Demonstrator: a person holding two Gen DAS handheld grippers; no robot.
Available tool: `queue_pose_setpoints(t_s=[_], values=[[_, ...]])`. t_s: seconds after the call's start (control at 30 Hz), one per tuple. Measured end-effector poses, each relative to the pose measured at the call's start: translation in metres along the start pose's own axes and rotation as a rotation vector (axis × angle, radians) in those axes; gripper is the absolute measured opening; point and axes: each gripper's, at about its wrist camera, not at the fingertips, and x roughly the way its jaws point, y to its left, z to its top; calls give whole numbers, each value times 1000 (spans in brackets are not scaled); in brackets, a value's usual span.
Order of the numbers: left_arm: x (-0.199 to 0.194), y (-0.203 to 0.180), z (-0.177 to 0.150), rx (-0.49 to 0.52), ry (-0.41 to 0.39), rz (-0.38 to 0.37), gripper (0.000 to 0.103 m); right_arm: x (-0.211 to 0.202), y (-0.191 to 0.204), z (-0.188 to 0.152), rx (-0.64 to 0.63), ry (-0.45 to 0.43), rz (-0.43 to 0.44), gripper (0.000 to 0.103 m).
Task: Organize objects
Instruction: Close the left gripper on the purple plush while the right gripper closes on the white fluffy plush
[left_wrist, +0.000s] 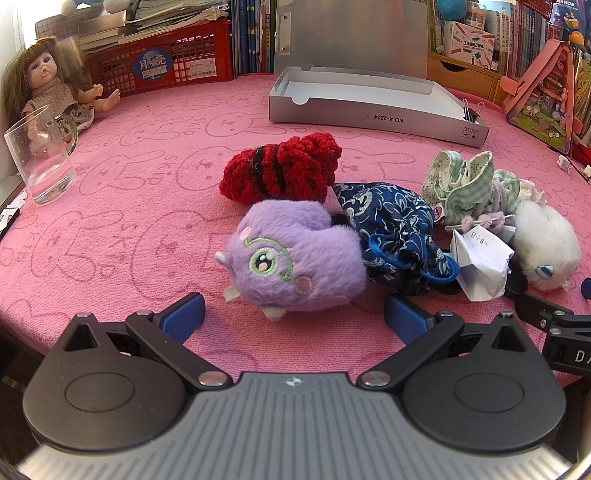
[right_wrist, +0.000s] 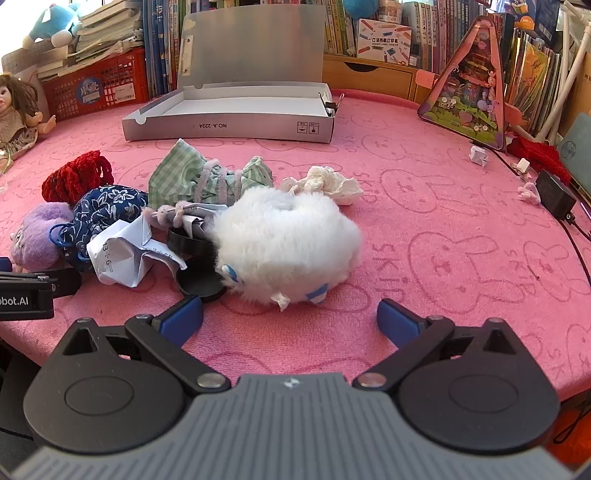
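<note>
Toys are lying in a heap on the pink cloth (left_wrist: 129, 221), in front of the open grey box (left_wrist: 369, 107). Left gripper (left_wrist: 293, 319) is hovering with fingers spread apart just short of the purple plush (left_wrist: 291, 247), which is touching the blue pouch (left_wrist: 391, 229). Right gripper (right_wrist: 290, 321) is waiting with fingers wide apart, empty, just before the white plush (right_wrist: 288, 240).
</note>
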Motion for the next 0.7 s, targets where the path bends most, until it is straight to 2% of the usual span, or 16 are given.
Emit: queue_pose_setpoints(t_s=[0.33, 0.53, 0.7], values=[[-4, 1, -3, 1, -22, -2, 103, 1, 0, 1, 6, -1, -1, 103], [-5, 1, -9, 7, -47, -6, 103, 0, 1, -5, 14, -40, 0, 103], [-8, 5, -7, -2, -34, -17, 103, -1, 0, -5, 20, -47, -4, 103]])
